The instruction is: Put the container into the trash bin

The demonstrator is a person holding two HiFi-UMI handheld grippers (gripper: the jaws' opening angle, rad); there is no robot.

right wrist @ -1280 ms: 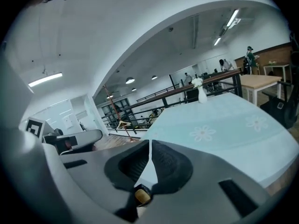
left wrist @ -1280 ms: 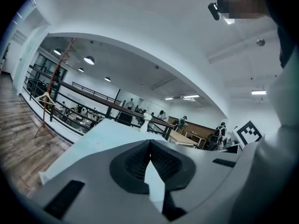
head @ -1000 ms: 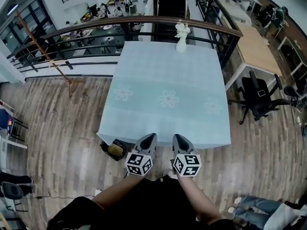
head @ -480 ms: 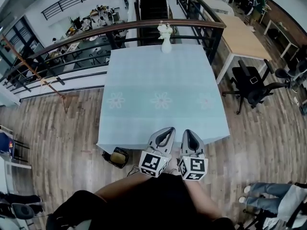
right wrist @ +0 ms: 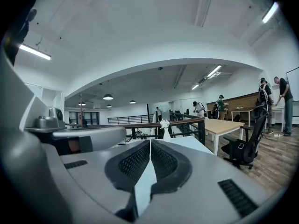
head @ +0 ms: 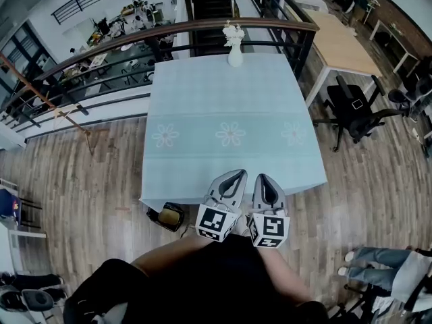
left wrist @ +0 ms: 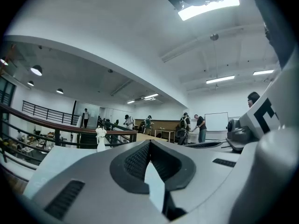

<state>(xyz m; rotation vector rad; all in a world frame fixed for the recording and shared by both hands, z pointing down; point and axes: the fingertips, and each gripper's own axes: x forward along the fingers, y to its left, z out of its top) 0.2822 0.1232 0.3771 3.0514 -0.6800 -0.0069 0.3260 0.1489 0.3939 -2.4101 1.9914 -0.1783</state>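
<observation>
Wood-plank floor (head: 88, 181) fills the head view, with a table (head: 223, 93) under a pale blue flowered cloth, and a white vase (head: 234, 54) of flowers at its far edge by the curved railing (head: 202, 27). An office chair (head: 352, 117) and a bare wooden table (head: 341, 42) sit off to the right. The trash bin (head: 169, 216) stands on the floor at the table's near left corner, partly under the cloth. Something tan shows inside it (cannot tell if that is the container). The left gripper (head: 237, 174) and right gripper (head: 264, 179) are held side by side, just beside each other, over the table's near edge, tips pointing toward the vase. Left gripper view: jaws pressed together at the tips and nothing gripped, only blue cloth showing through the slit lower down. The vase and railing are beyond on the left, people stand by a whiteboard (left wrist: 216, 121) far back, and the other gripper's body is close on the right. Right gripper view: jaws likewise closed tip to tip and empty, aimed at the vase, with the left gripper close at left and the chair and wooden table at right.
</observation>
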